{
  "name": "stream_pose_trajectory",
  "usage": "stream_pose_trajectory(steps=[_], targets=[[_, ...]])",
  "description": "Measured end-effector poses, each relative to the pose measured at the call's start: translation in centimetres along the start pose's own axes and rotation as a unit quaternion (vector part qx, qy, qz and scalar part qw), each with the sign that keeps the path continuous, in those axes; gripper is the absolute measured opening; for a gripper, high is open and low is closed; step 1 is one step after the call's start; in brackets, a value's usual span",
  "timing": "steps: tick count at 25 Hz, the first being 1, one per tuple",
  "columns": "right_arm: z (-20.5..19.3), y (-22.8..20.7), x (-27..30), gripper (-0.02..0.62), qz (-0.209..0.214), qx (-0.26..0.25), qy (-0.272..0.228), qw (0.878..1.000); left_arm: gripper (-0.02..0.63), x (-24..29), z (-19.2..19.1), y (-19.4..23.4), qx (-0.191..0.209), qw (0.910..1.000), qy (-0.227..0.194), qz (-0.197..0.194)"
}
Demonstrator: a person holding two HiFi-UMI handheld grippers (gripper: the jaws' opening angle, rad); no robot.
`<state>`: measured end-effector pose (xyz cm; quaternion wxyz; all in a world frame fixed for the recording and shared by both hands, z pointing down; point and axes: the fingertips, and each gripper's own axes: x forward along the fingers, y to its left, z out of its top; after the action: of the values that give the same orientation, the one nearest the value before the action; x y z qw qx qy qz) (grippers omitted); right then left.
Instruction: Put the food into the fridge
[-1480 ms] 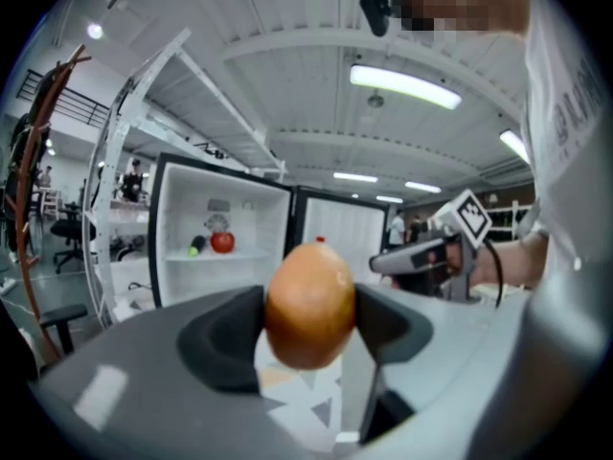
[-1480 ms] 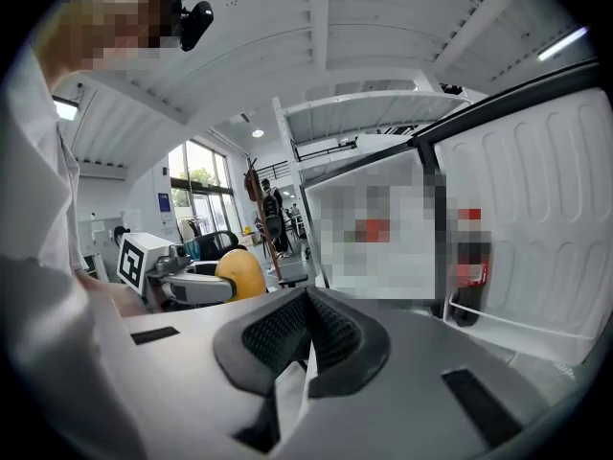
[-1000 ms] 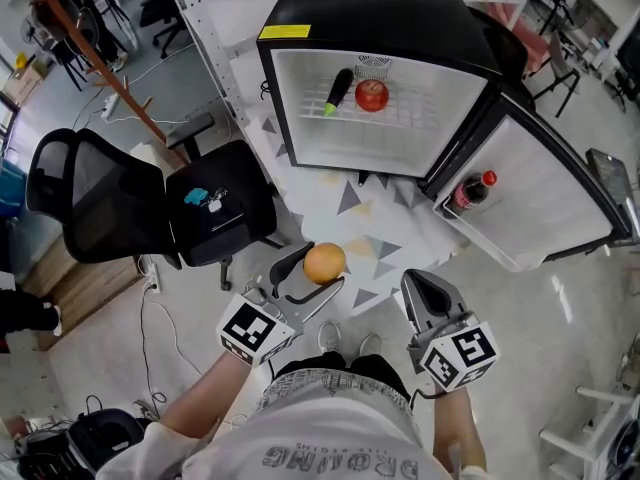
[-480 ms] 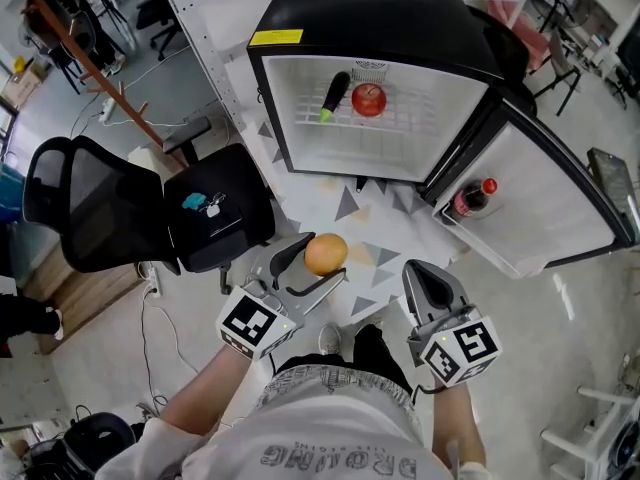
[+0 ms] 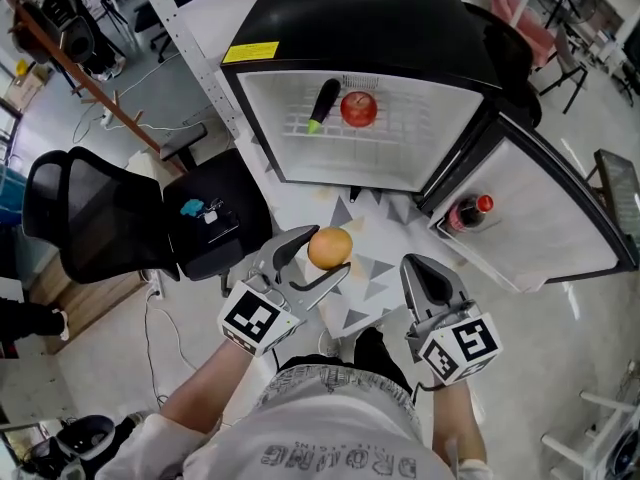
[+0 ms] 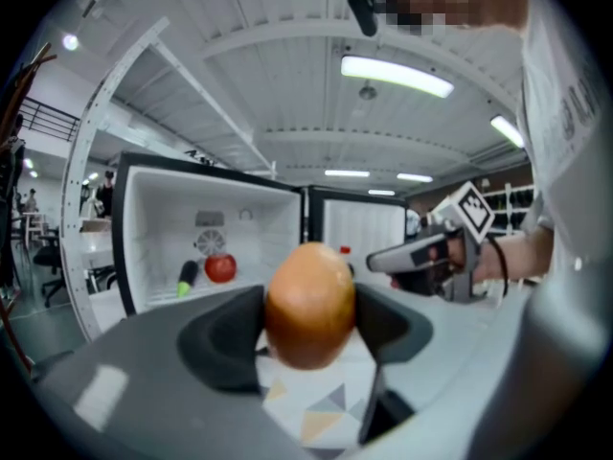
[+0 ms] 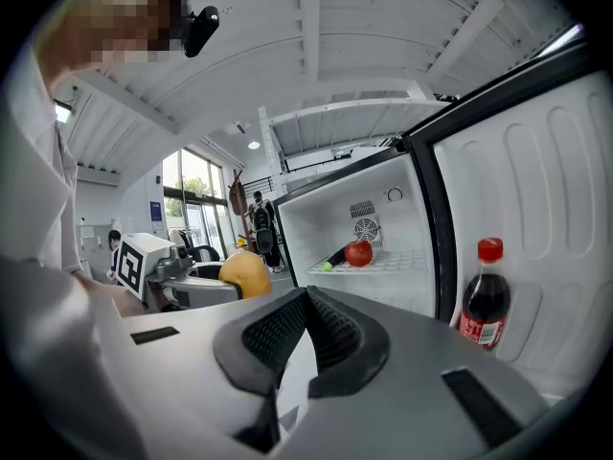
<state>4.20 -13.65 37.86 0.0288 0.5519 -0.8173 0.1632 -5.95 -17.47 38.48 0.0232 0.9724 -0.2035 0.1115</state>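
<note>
The left tongs [image 5: 325, 257] are clamped on an orange [image 5: 330, 247], one jaw pressed to each side of it, and hold it above the patterned floor [image 5: 372, 223] just in front of the open mini fridge [image 5: 400, 18], outside the cabinet. The right tongs [image 5: 426, 277] hang beside them with jaws pressed together and nothing between. Inside the fridge, on the white wire shelf [image 5: 400, 133], a red apple [image 5: 358, 109] sits just beside a dark vegetable with a green end [image 5: 322, 103]. The fridge door [image 5: 560, 218] stands swung open to the right, and a dark cola bottle with a red cap [image 5: 468, 211] stands in its door rack. A black office chair [image 5: 120, 218] stands to the left.
</note>
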Motion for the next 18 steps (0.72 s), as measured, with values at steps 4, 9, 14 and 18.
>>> stream_pose_trajectory(steps=[4, 9, 14, 18], targets=[[0.6, -1.8, 0.9, 0.002, 0.006, 0.002, -0.003, 1.0, 0.296, 2.7, 1.7, 0.6, 0.017, 0.9998, -0.01, -0.001], [1.3, -3.8, 1.8, 0.002, 0.018, 0.004, -0.005, 1.0, 0.296, 6.0, 2.9, 1.5, 0.041, 0.9991, -0.006, -0.003], [2.0, -6.2, 2.5, 0.002, 0.018, 0.008, -0.013, 1.0, 0.296, 9.1, 3.8, 2.9, 0.073, 0.9974, 0.001, -0.002], [2.5, -7.7, 3.1, 0.002, 0.009, -0.001, -0.021, 1.0, 0.296, 11.3, 4.4, 4.0, 0.1, 0.9949, 0.011, -0.007]])
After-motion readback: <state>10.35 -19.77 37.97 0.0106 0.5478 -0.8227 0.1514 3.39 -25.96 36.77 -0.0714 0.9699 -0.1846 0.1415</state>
